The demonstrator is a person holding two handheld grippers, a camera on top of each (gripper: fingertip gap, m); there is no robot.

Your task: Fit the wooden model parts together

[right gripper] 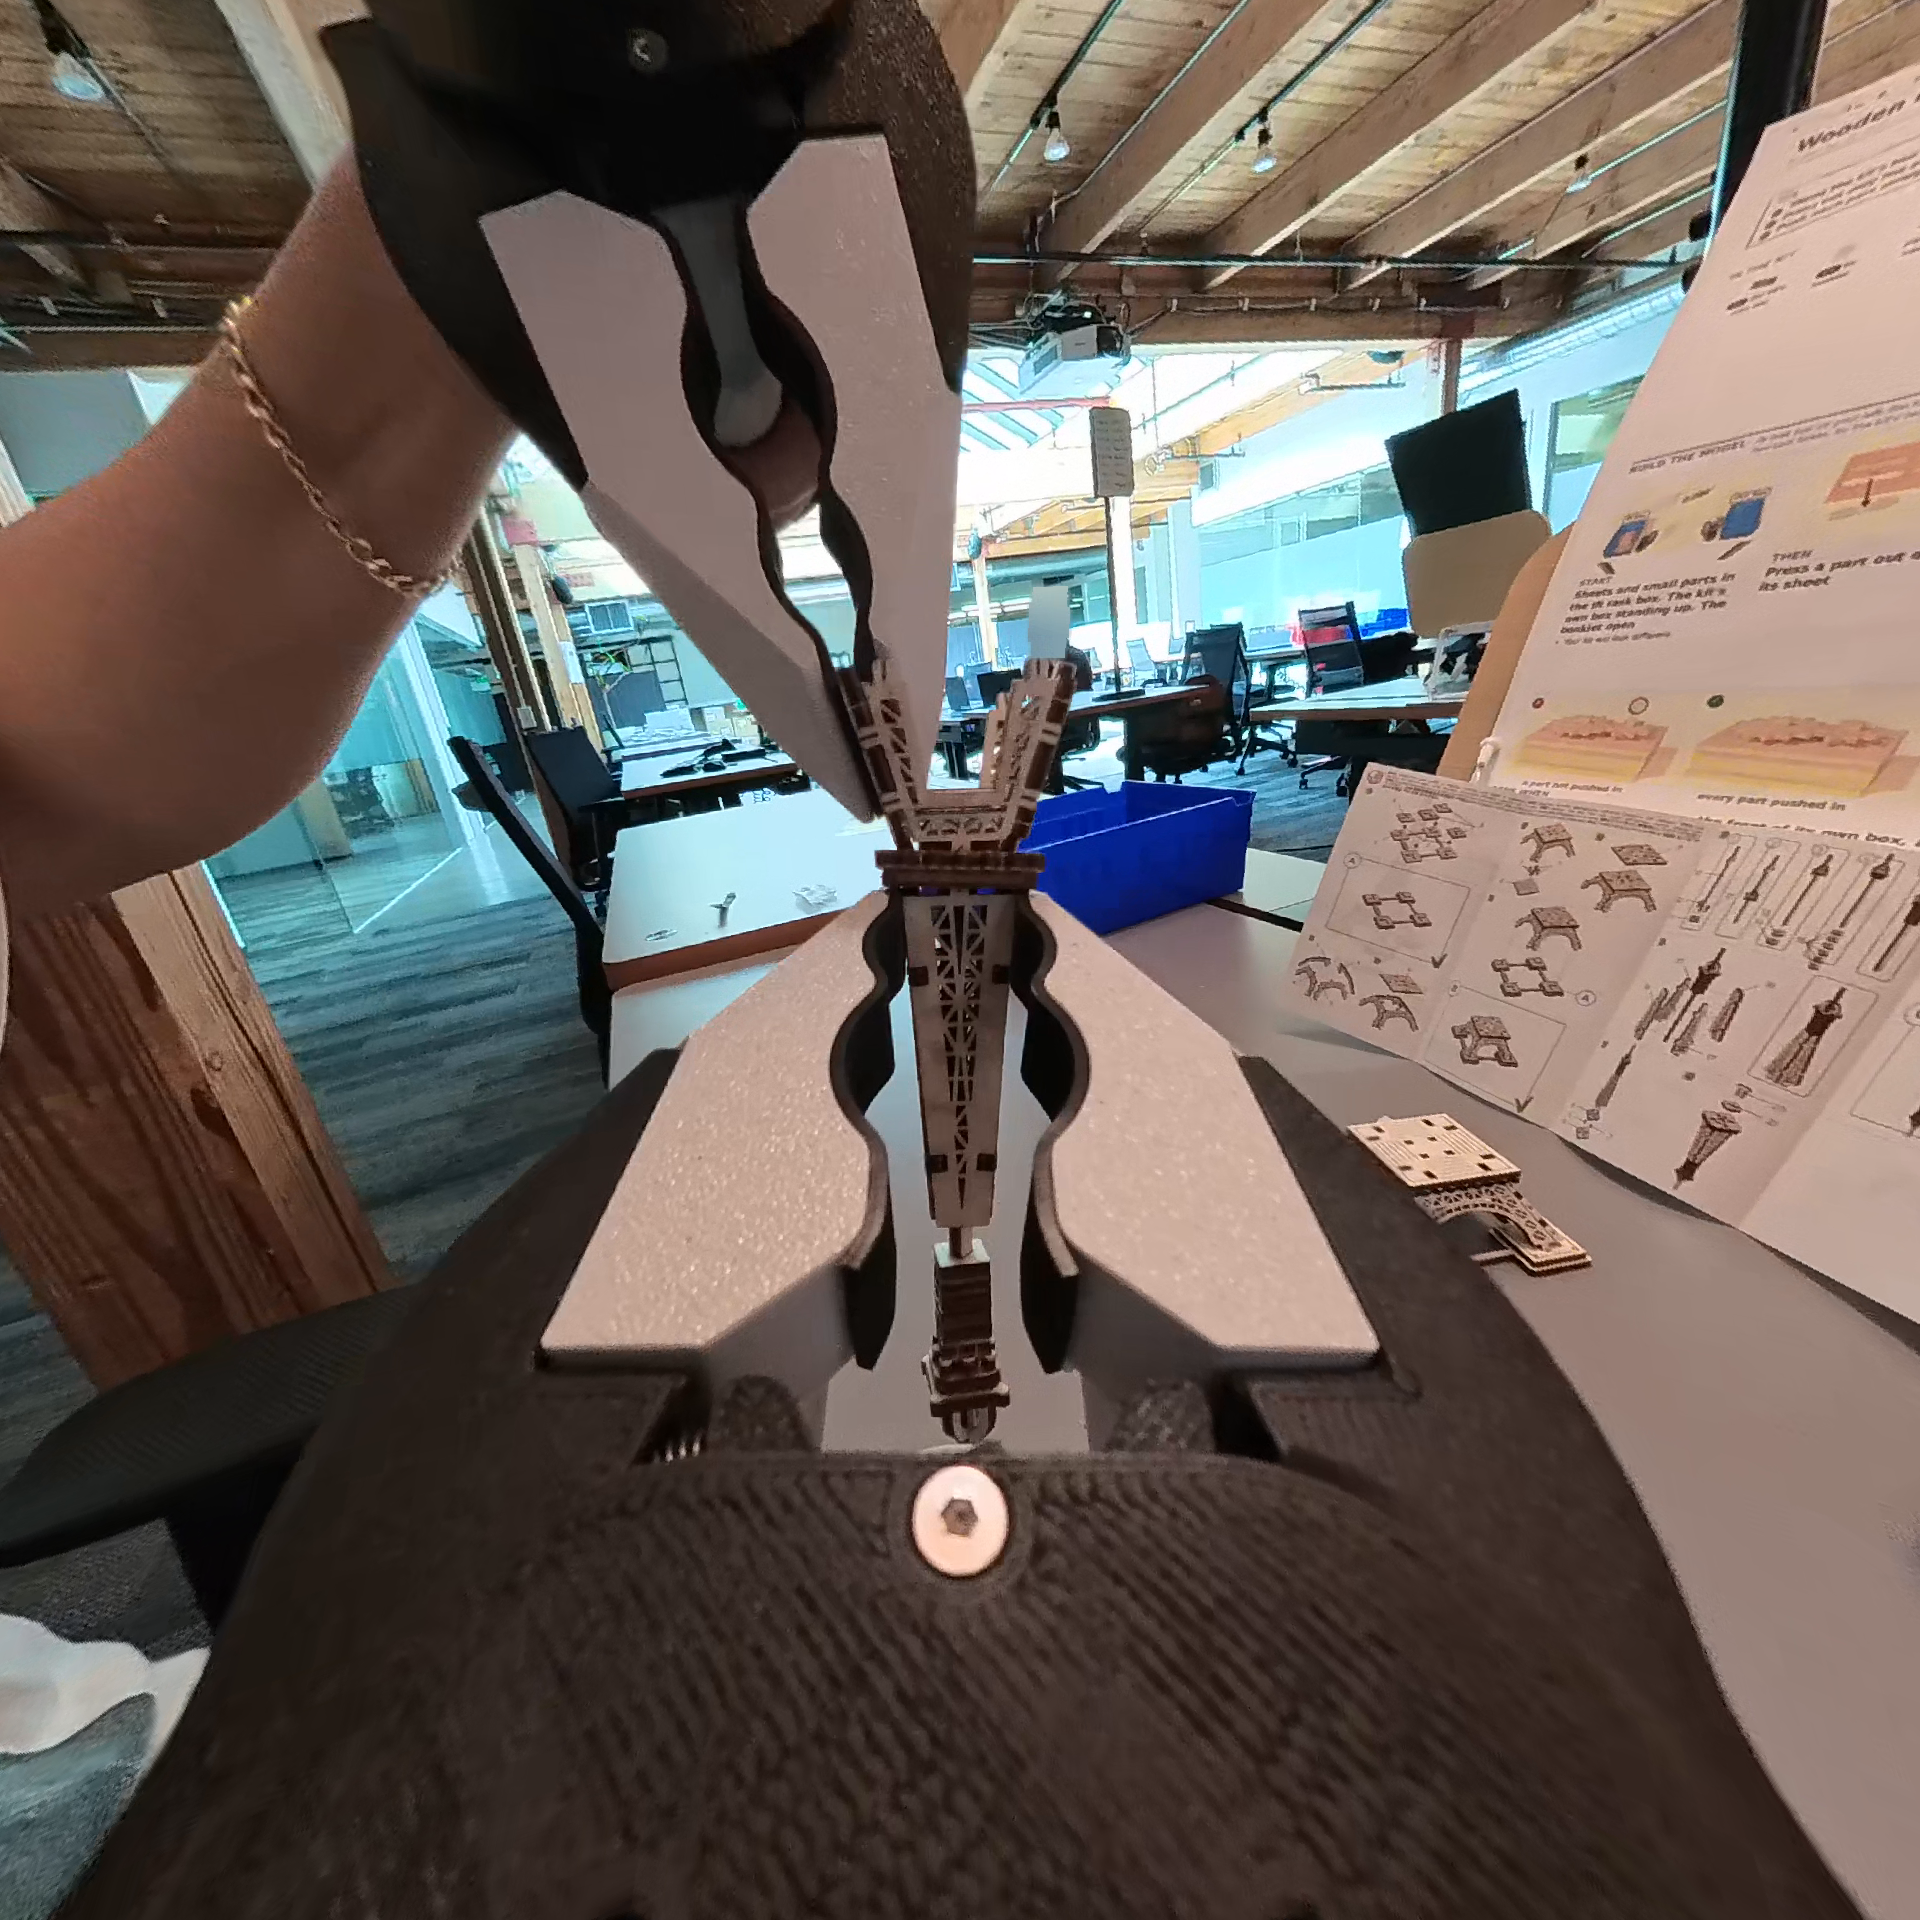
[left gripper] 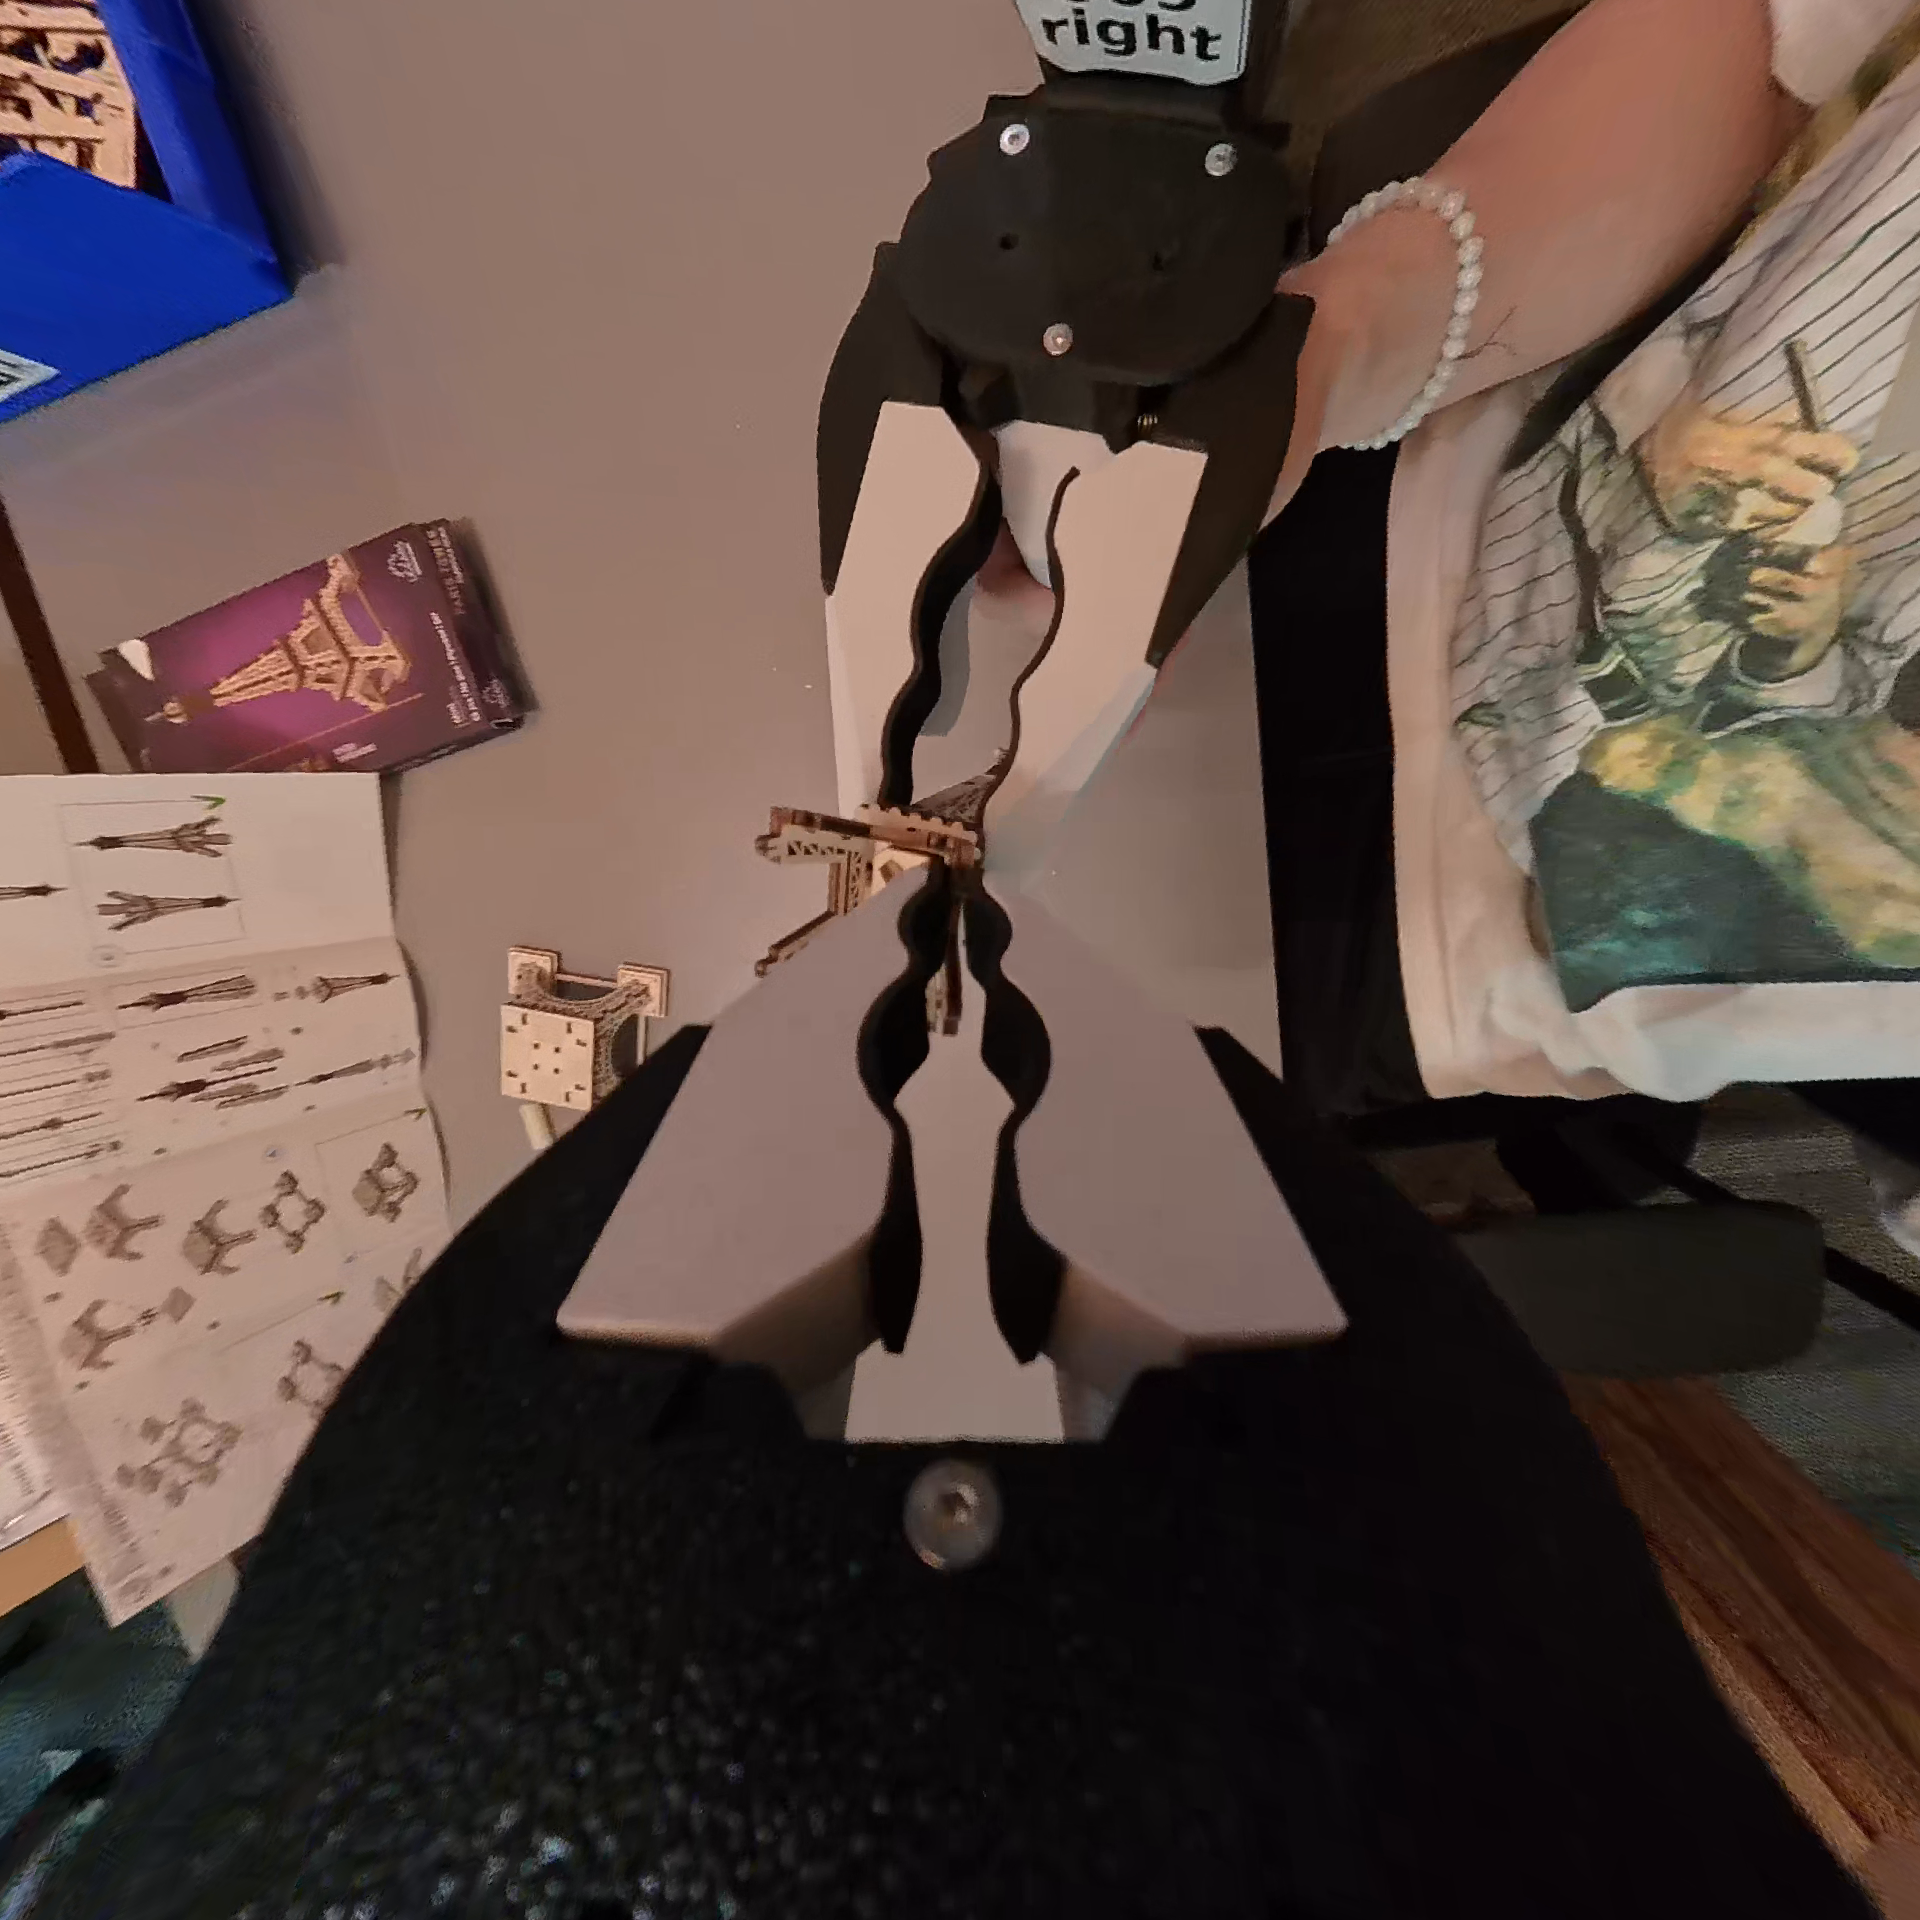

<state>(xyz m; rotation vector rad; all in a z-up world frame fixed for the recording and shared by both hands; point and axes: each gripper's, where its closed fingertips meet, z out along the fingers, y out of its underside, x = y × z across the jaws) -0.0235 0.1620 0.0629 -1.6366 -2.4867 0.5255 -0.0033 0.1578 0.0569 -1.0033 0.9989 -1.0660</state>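
A wooden tower model (right gripper: 956,1039) is held in the air between both grippers. My right gripper (right gripper: 956,904) is shut on its slim upper section, with the spire pointing back toward the camera. Two splayed legs stick out past the fingertips. My left gripper (right gripper: 883,774) comes in from the upper left and is shut on the left leg (right gripper: 883,727); the right leg (right gripper: 1039,717) is free. In the left wrist view my left gripper (left gripper: 940,894) and the right gripper (left gripper: 961,816) meet tip to tip at the model (left gripper: 862,842). A separate wooden base section (right gripper: 1455,1174) lies on the table (left gripper: 623,520).
The base section also shows in the left wrist view (left gripper: 561,1029). A folded instruction sheet (left gripper: 156,1143) (right gripper: 1558,987) lies beside it. A purple kit box (left gripper: 312,655) and a blue bin (right gripper: 1132,842) (left gripper: 104,208) stand farther off. A person's arms hold both grippers.
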